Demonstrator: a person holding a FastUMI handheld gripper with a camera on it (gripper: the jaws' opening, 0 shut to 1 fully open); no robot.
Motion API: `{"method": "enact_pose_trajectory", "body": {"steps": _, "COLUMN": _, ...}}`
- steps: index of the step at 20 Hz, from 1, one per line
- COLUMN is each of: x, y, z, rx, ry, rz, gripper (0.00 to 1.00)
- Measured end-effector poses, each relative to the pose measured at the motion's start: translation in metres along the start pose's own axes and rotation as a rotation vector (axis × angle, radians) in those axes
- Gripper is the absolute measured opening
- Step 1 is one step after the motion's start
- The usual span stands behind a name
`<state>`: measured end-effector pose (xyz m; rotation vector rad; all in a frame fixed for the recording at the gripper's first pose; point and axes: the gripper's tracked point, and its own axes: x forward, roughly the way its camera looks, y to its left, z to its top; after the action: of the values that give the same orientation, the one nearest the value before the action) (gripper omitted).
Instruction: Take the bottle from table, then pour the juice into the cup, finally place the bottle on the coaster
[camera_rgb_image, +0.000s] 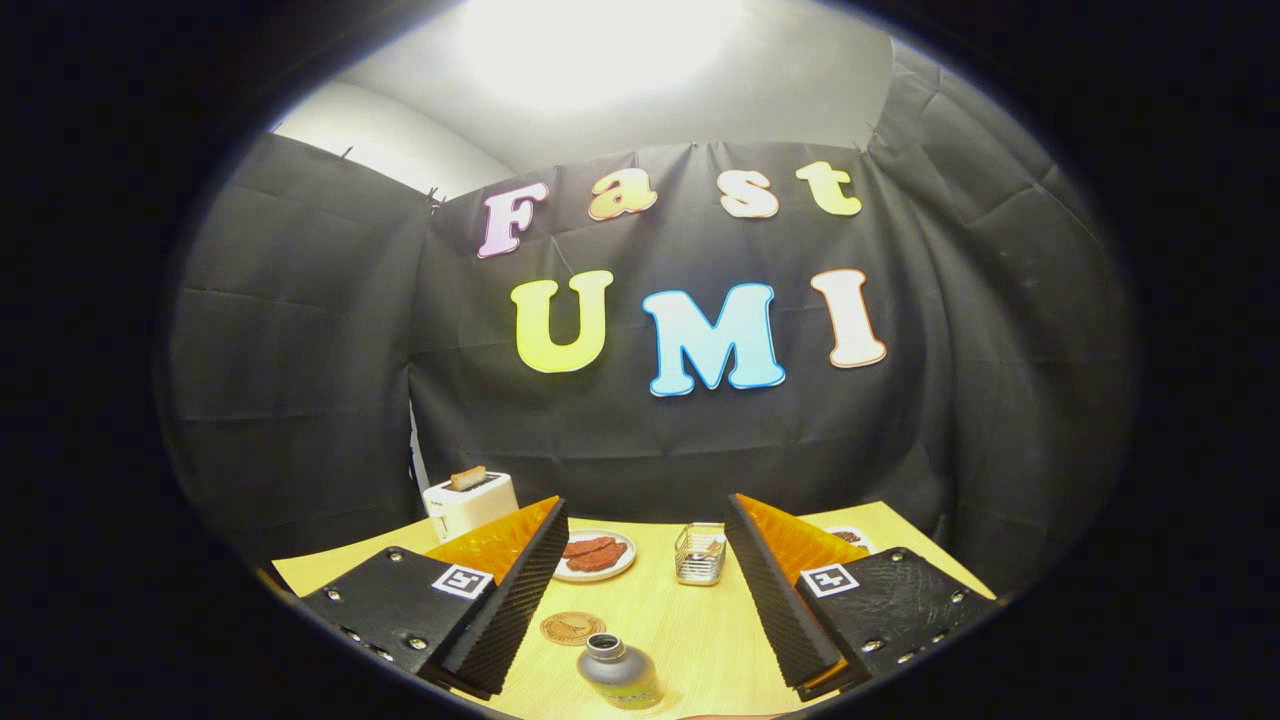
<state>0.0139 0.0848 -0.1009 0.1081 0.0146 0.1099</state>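
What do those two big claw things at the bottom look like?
They belong to one gripper with two wedge-shaped fingers, spread open. Their inner faces are ribbed with fine ridges. Each finger sits on a flat plate fixed with small shiny screws, and each plate carries a square black-and-white marker sticker. No cables or sleeves are visible.

The tongs (650, 590) are two wedge-shaped fingers (515, 600) with finely ribbed inner faces, standing wide apart; each is backed by a ridged, angular shell and bolted to a flat plate studded with small silver screws; each plate carries a square white tag printed with a black block pattern near its inner corner.
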Motion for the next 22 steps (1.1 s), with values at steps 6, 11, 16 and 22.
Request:
{"method": "enact_pose_trajectory", "body": {"steps": 6, "x": 0.007, "y": 0.017, "z": -0.062, "rx": 0.023, "ry": 0.029, "rz": 0.021, "gripper": 0.97}}
{"method": "enact_pose_trajectory", "body": {"steps": 11, "x": 0.01, "y": 0.025, "z": -0.088, "rx": 0.027, "ry": 0.044, "rz": 0.015, "gripper": 0.97}}
{"method": "enact_pose_trajectory", "body": {"steps": 16, "x": 0.011, "y": 0.032, "z": -0.121, "rx": 0.001, "ry": 0.057, "rz": -0.006, "gripper": 0.97}}
{"method": "enact_pose_trajectory", "body": {"steps": 22, "x": 0.018, "y": 0.029, "z": -0.155, "rx": -0.02, "ry": 0.065, "rz": -0.055, "gripper": 0.97}}
